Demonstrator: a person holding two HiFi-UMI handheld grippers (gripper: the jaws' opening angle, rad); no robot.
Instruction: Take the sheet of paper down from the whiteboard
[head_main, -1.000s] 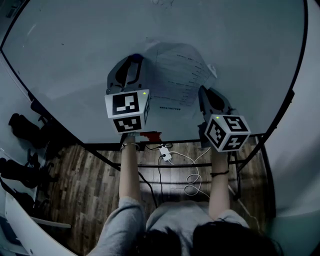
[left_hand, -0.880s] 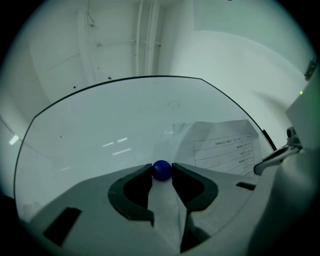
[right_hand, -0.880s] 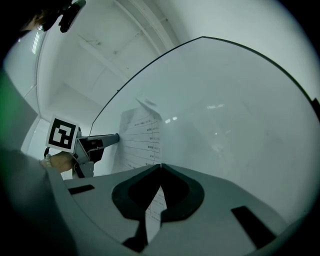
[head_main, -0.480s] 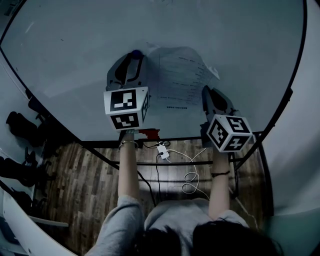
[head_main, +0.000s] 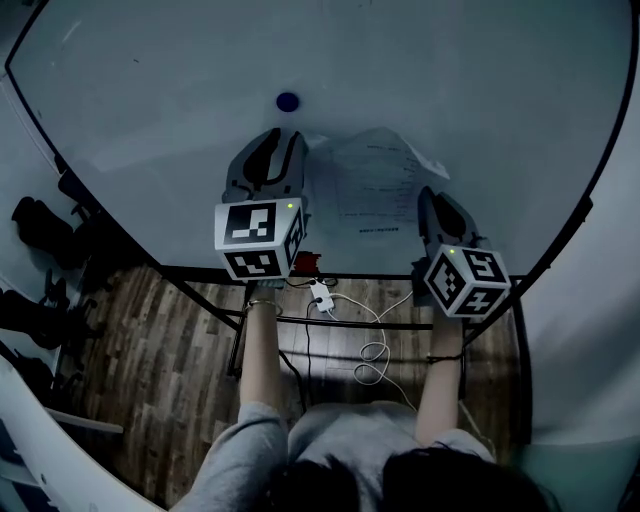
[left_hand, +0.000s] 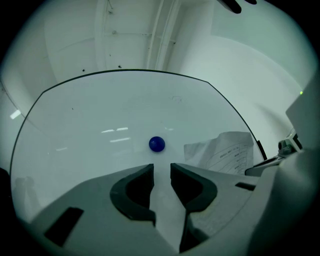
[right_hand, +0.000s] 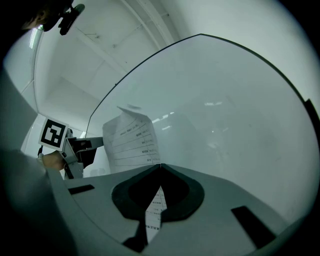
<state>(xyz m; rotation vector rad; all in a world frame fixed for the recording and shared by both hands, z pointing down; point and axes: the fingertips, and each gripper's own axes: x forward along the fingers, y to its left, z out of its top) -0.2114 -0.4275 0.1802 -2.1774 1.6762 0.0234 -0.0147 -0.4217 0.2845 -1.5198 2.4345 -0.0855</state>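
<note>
Pinching the one sheet of paper (head_main: 375, 180), right claw (right_hand: 160, 167); left claw (left_hand: 161, 170) spread, closing, empty, beneath one blue magnet (head_main: 288, 101).

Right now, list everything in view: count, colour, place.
Black-framed whiteboard: one, white, upright ahead.
Round magnet: one, blue, on the board above the left gripper, apart from the paper.
Printed sheet of paper: one, white, against the board, lower edge in the right gripper.
Small block: one, red, by the board's lower rail.
Adapter with cable: one, white, on the wooden floor.
Left gripper: grey, jaws closing, nothing between them.
Right gripper: grey, shut on the paper.
</note>
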